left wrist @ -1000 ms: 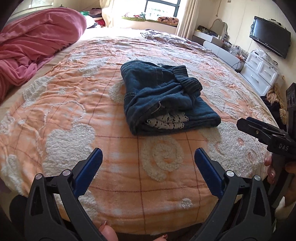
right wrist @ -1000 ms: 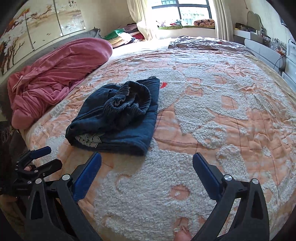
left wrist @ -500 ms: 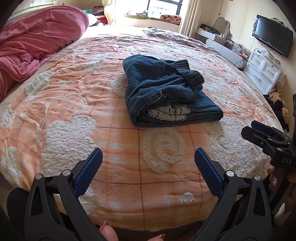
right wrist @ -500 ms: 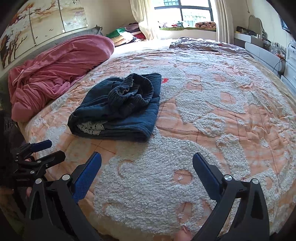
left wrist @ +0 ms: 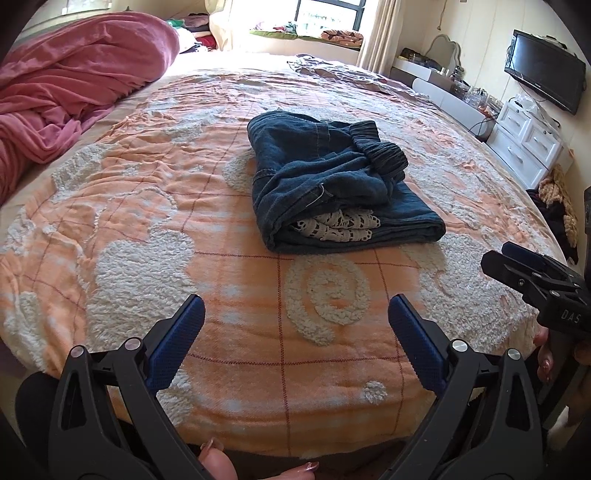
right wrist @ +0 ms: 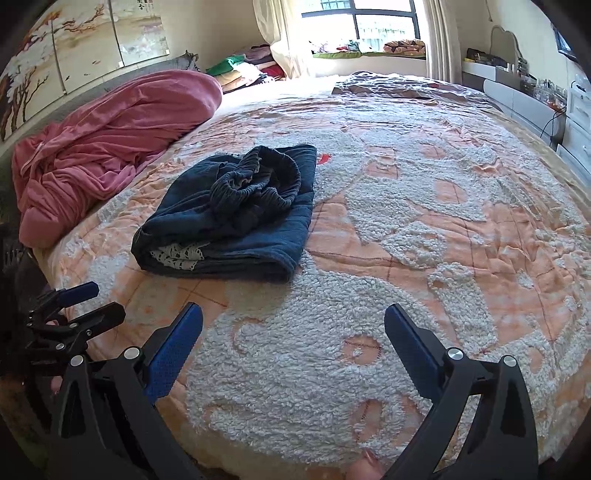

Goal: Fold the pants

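My left gripper (left wrist: 295, 325) and right gripper (right wrist: 293, 332) hang at the bed's near edge, jaws spread wide, holding nothing — I judge the folding finished. The pants (left wrist: 332, 184), dark denim with a lace trim showing, lie well apart from both in a compact bundle mid-bed on an orange-and-white quilt (left wrist: 147, 229). A pink duvet (right wrist: 103, 140) is heaped left; a sunlit window (right wrist: 369, 26) lies beyond.
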{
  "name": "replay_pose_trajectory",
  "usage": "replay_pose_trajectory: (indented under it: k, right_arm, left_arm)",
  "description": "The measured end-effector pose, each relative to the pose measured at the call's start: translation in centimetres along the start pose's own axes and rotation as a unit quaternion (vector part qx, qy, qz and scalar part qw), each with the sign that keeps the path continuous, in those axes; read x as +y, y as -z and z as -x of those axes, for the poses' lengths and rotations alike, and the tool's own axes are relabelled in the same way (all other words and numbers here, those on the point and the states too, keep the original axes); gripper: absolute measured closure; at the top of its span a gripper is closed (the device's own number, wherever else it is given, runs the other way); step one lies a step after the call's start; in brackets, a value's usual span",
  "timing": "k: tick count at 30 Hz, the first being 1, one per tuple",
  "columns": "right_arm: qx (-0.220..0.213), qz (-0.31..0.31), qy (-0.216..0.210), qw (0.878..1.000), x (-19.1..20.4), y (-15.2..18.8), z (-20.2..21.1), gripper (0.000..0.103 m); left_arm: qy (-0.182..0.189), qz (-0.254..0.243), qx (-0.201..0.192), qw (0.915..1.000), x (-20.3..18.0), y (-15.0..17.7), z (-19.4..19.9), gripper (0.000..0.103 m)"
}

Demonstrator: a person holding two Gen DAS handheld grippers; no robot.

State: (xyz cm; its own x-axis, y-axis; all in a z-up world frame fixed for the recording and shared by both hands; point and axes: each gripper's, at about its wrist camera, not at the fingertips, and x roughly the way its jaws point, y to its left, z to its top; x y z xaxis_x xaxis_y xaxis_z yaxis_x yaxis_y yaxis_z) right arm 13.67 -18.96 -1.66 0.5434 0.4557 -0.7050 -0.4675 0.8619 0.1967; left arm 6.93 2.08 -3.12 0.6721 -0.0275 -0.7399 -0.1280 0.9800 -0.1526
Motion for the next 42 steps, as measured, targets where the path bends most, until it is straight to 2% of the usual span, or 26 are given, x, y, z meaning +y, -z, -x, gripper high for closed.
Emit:
replay_pose_trajectory:
  k: [26,42]
  right_arm:
    - [0.009,0.0,0.012,1.0,0.11,0.09,-0.21,0.005]
    - [0.011,0.002,0.02,1.0,-0.06,0.37,-0.28,0.005]
  left_arm:
    - [-0.007,-0.003,0.008,0.9999,-0.06,0.05,0.07,0.01]
    - [0.002,-0.005,0.01,0.9999,-0.07,-0.02,0.1,0.01]
